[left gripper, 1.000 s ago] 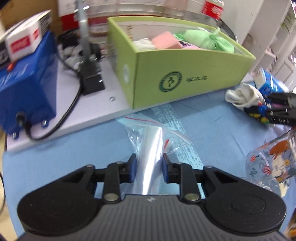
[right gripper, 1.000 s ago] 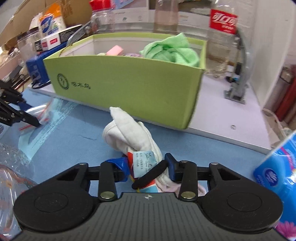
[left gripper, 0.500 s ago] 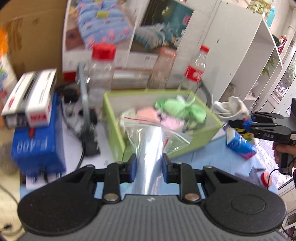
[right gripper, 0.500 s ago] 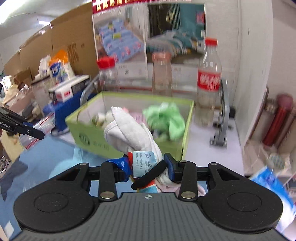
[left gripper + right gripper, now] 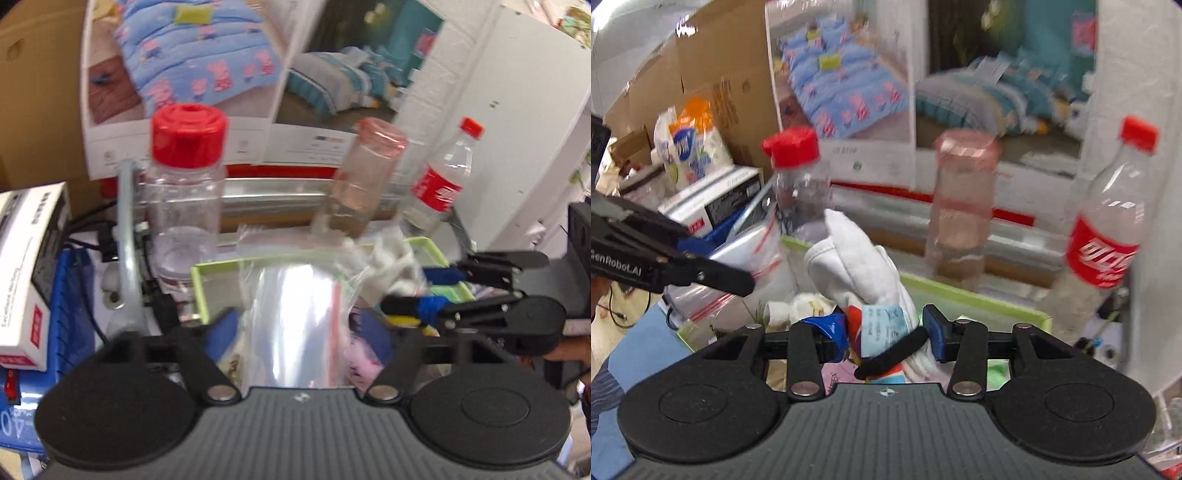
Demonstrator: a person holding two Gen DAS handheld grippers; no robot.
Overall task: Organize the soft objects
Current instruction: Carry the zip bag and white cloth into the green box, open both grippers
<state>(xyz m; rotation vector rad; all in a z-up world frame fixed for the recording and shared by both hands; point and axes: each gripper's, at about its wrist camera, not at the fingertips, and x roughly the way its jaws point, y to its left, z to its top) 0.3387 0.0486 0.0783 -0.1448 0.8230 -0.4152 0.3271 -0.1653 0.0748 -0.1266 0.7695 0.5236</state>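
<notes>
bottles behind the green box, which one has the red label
The slim cola bottle, farthest right of the three, with a small red cap. The wide red-lidded jar and the pink-tinted bottle carry no label.

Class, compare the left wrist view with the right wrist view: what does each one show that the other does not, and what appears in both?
Only the left wrist view shows the left gripper from behind, jaws spread wide either side of the clear zip bag, and the blue machine.

Only the right wrist view shows the right gripper shut on the white socks, their blue tag, and the snack bags by the cardboard.

Both show the green box, the red-capped jar, the pink bottle, the cola bottle and the bedding posters.
</notes>
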